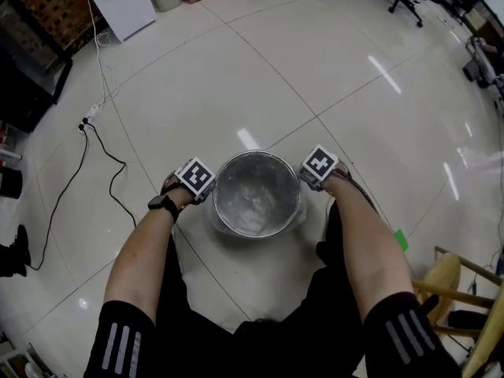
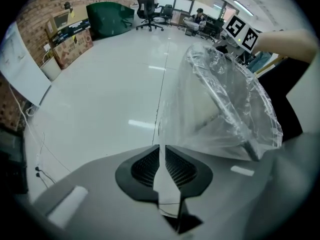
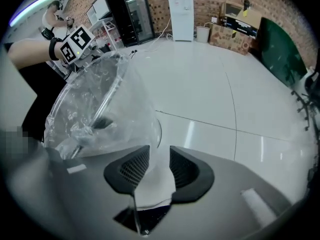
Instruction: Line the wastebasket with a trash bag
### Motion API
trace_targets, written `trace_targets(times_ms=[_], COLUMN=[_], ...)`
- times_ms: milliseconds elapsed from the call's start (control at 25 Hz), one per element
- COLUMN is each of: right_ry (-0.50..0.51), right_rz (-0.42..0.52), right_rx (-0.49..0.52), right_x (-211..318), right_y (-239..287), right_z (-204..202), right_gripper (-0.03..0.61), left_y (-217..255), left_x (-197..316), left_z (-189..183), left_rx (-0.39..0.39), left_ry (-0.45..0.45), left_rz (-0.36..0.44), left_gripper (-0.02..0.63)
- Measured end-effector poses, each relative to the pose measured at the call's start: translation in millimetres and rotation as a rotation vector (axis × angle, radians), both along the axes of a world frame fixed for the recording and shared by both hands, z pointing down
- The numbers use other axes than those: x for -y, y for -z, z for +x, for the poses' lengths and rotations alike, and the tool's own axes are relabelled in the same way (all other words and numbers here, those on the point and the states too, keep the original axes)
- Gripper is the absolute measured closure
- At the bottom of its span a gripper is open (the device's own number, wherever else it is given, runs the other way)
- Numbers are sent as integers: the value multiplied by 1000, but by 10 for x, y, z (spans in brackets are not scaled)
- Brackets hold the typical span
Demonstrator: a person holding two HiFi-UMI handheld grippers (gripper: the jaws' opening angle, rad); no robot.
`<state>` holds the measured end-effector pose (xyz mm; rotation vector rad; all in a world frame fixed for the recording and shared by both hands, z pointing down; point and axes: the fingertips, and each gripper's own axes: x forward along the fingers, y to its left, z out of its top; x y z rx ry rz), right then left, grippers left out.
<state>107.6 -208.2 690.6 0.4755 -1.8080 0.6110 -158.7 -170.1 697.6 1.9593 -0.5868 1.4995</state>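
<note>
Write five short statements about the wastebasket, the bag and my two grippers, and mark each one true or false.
1. A clear trash bag is draped over the rim of the wastebasket. True.
2. The wastebasket stands on a table. False: it stands on the tiled floor.
3. The left gripper and the right gripper are at opposite sides of the wastebasket. True.
4. The right gripper's jaws are pressed tight together. False: they stand apart, with bag film between them.
5. The wastebasket lies tipped on its side. False: it stands upright, mouth up.
</note>
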Motion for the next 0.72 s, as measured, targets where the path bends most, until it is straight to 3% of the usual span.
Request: trace_targets(times_ms=[160,280,480,600,720], right_ry=[-9,0,-10,-33,-14], right_rz=[45,105,256,334,439], right_rx=[-4,-29,-5,20,66], right_x=[63,98,276,349,361], right_y=[121,255,709,1023,1454], right_z=[117,235,274,277,130], right_gripper=[411,399,397,396,396], left_y=[90,317,769,1014,1112], left_x=[98,423,555,546,358], left_z=[-110,-239,-365,-366,-341], left_rx=[1,34,27,7,3], left_ry=[24,16,43,39,-7], left_rz=[51,244,384,412,380], left_gripper=[518,510,469,448,431])
